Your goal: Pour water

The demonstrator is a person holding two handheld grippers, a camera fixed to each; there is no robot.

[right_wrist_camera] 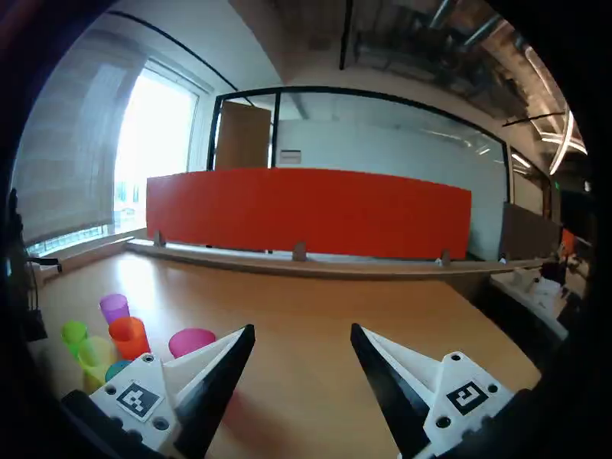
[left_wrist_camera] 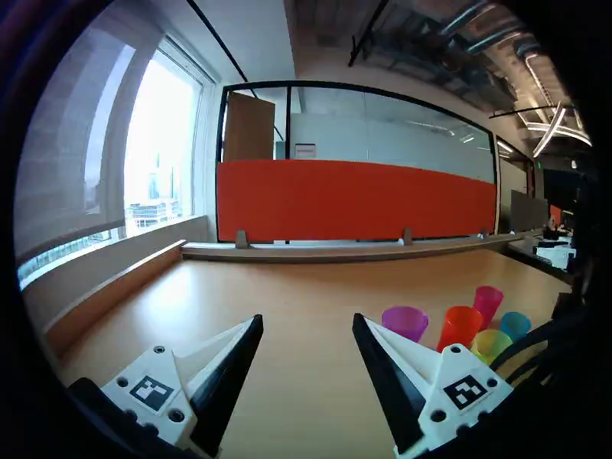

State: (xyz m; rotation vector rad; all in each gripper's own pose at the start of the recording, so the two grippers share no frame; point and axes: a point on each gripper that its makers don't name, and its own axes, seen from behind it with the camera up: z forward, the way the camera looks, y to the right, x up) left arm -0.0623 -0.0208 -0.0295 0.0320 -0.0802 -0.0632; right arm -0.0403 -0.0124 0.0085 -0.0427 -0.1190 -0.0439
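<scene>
Left gripper view: a group of plastic cups [left_wrist_camera: 461, 317] stands upright on the wooden desk [left_wrist_camera: 306, 283], low on the right, just past the right finger of the left hand-held gripper [left_wrist_camera: 307, 320]. Taking the orange cup [left_wrist_camera: 459, 327] as the mark, a purple cup [left_wrist_camera: 405, 321] stands just to its left. A pink cup [left_wrist_camera: 487, 302] is behind it to the right, and a yellow-green cup [left_wrist_camera: 492, 344] is in front of it to the right. A teal cup [left_wrist_camera: 515, 325] sits farther right again. They are packed close; whether any touch cannot be told. The left hand-held gripper is spread wide with nothing between its fingers, and it touches no cup.

Right gripper view has the orange cup [right_wrist_camera: 128, 336] low on the left, beyond the left finger of the right hand-held gripper [right_wrist_camera: 302, 330]. That one is also spread wide and holds nothing. Here a green cup [right_wrist_camera: 74, 333] stands to the left of the orange cup.

Far behind the orange cup, an orange partition panel [left_wrist_camera: 352, 200] runs along the back edge of the desk. A bright window [left_wrist_camera: 157, 161] is off to the left of it.
</scene>
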